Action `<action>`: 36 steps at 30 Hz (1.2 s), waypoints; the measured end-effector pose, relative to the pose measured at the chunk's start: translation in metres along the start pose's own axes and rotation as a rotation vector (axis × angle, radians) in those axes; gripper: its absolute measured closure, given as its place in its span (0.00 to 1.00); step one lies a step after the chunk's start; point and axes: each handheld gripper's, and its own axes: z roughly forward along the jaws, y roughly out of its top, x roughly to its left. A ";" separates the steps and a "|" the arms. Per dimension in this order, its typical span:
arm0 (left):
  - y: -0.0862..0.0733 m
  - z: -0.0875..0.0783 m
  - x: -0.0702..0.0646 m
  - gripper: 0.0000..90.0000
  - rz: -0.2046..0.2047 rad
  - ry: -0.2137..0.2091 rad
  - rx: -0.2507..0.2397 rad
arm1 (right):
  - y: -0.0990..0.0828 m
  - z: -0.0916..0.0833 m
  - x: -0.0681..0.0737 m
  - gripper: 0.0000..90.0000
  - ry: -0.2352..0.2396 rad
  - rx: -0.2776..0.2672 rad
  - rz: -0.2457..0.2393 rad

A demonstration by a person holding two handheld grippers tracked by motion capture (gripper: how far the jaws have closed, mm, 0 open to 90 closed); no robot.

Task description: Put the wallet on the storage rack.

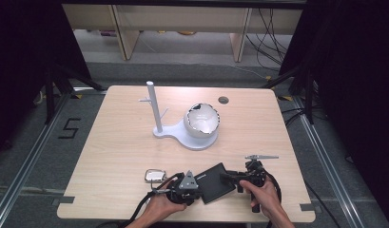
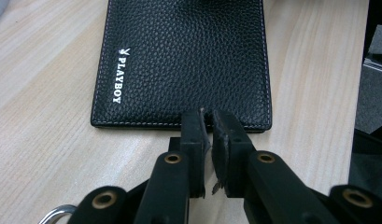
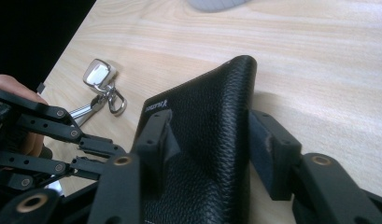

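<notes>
**Spotter:** What have you got on the table?

**Operator:** I'm looking at a black pebbled-leather wallet (image 1: 215, 183) with white PLAYBOY lettering, lying near the front edge of the pale wooden table (image 1: 111, 142), between my two grippers. In the left gripper view the wallet (image 2: 184, 60) lies flat, its near edge right at my jaw tips.

**Spotter:** Left gripper?

**Operator:** My left gripper (image 2: 208, 122) has its jaws almost together, a thin slit between them, tips at the wallet's near edge. Whether they pinch that edge I cannot tell. From above, that left gripper (image 1: 194, 183) sits at the wallet's left corner, held in my left hand (image 1: 159, 209).

**Spotter:** And the right?

**Operator:** My right gripper (image 3: 209, 135) stands wide open, one jaw on either side of the wallet (image 3: 207, 107). The left jaw lies against the leather; the right jaw I see just beside the spine, contact unclear. In the high view the right gripper (image 1: 228, 177) meets the wallet's right side, with my right hand (image 1: 266, 194) behind it.

**Spotter:** Anything else?

**Operator:** A shiny metal key ring with a square fob (image 1: 154, 175) lies just left of the left gripper. Farther back stands a white stand with an upright post (image 1: 154, 111), and on its round base a white bowl with a jagged rim (image 1: 201, 119).
</notes>
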 end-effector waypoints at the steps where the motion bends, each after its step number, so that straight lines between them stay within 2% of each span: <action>1: 0.000 0.001 -0.001 0.91 -0.019 -0.003 -0.018 | 0.000 0.000 0.000 0.65 -0.006 -0.004 0.005; 2: 0.000 0.000 0.000 0.91 -0.006 -0.001 -0.004 | 0.000 0.000 -0.001 0.68 -0.018 -0.007 0.006; 5: 0.000 0.000 0.000 0.91 -0.002 -0.007 -0.003 | 0.000 -0.002 0.002 0.78 -0.040 -0.013 -0.001; 6: 0.000 0.000 0.000 0.91 -0.002 -0.007 -0.003 | 0.000 -0.002 0.002 0.78 -0.040 -0.013 -0.001; 7: 0.000 0.000 -0.001 0.91 -0.002 -0.008 -0.003 | 0.000 -0.004 0.001 0.81 -0.030 -0.035 -0.063; 10: 0.000 0.000 -0.001 0.90 -0.003 -0.012 -0.005 | 0.001 -0.006 0.004 0.84 -0.021 -0.055 -0.076; 11: 0.000 0.000 -0.001 0.86 -0.006 -0.011 -0.004 | 0.002 -0.007 0.005 0.86 -0.016 -0.076 -0.118; 12: 0.000 0.000 -0.001 0.85 -0.006 -0.011 -0.004 | 0.002 -0.007 0.005 0.86 -0.016 -0.076 -0.118; 13: 0.000 0.001 -0.004 0.85 -0.026 -0.013 -0.022 | 0.002 -0.007 0.007 0.86 -0.019 -0.075 -0.109; 15: 0.001 -0.001 -0.003 0.75 0.010 -0.028 0.012 | 0.004 -0.009 0.010 0.88 0.004 -0.085 -0.141; 16: 0.001 -0.001 -0.003 0.73 0.010 -0.028 0.012 | 0.004 -0.009 0.010 0.88 0.004 -0.085 -0.141; 17: 0.001 0.001 -0.006 0.73 -0.029 -0.024 -0.018 | 0.005 -0.010 0.010 0.88 0.011 -0.089 -0.149; 18: 0.002 -0.001 -0.006 0.68 -0.011 -0.020 -0.006 | 0.004 -0.011 0.015 0.89 0.013 -0.083 -0.114; 19: 0.002 -0.001 -0.006 0.64 -0.015 -0.001 -0.013 | 0.005 -0.011 0.013 0.89 0.014 -0.086 -0.138; 20: 0.002 -0.003 -0.005 0.62 -0.009 0.004 -0.012 | 0.005 -0.010 0.014 0.90 0.015 -0.084 -0.127; 21: 0.003 -0.004 -0.005 0.60 -0.022 0.001 -0.014 | 0.006 -0.011 0.016 0.90 0.037 -0.086 -0.136; 23: 0.003 -0.006 -0.004 0.58 -0.053 -0.003 -0.035 | 0.007 -0.012 0.017 0.90 0.037 -0.083 -0.148; 24: 0.003 -0.009 -0.004 0.57 -0.051 -0.009 -0.029 | 0.008 -0.012 0.016 0.90 0.032 -0.095 -0.180; 25: 0.003 -0.009 -0.004 0.56 -0.051 -0.009 -0.029 | 0.008 -0.012 0.016 0.90 0.032 -0.095 -0.180; 28: 0.003 -0.017 -0.005 0.53 -0.060 -0.005 -0.035 | 0.011 -0.015 0.021 0.91 0.033 -0.095 -0.197; 29: 0.003 -0.021 -0.005 0.52 -0.045 0.007 -0.031 | 0.012 -0.015 0.022 0.91 0.034 -0.098 -0.196; 30: 0.002 -0.023 -0.007 0.52 -0.063 0.004 -0.054 | 0.012 -0.016 0.025 0.91 0.035 -0.098 -0.192; 31: 0.001 -0.026 -0.006 0.51 -0.053 0.004 -0.047 | 0.013 -0.017 0.027 0.91 0.039 -0.096 -0.190; 32: 0.000 -0.034 -0.007 0.49 -0.060 0.001 -0.053 | 0.015 -0.018 0.028 0.92 0.039 -0.099 -0.219; 33: 0.000 -0.034 -0.007 0.49 -0.060 0.001 -0.053 | 0.015 -0.018 0.028 0.92 0.039 -0.099 -0.219; 34: -0.001 -0.038 -0.006 0.49 -0.069 0.002 -0.067 | 0.017 -0.020 0.031 0.92 0.038 -0.102 -0.240; 35: -0.003 -0.046 -0.004 0.49 -0.071 0.011 -0.077 | 0.017 -0.022 0.035 0.92 0.045 -0.085 -0.207; 36: -0.004 -0.050 -0.004 0.48 -0.080 0.020 -0.090 | 0.019 -0.021 0.035 0.92 0.047 -0.108 -0.234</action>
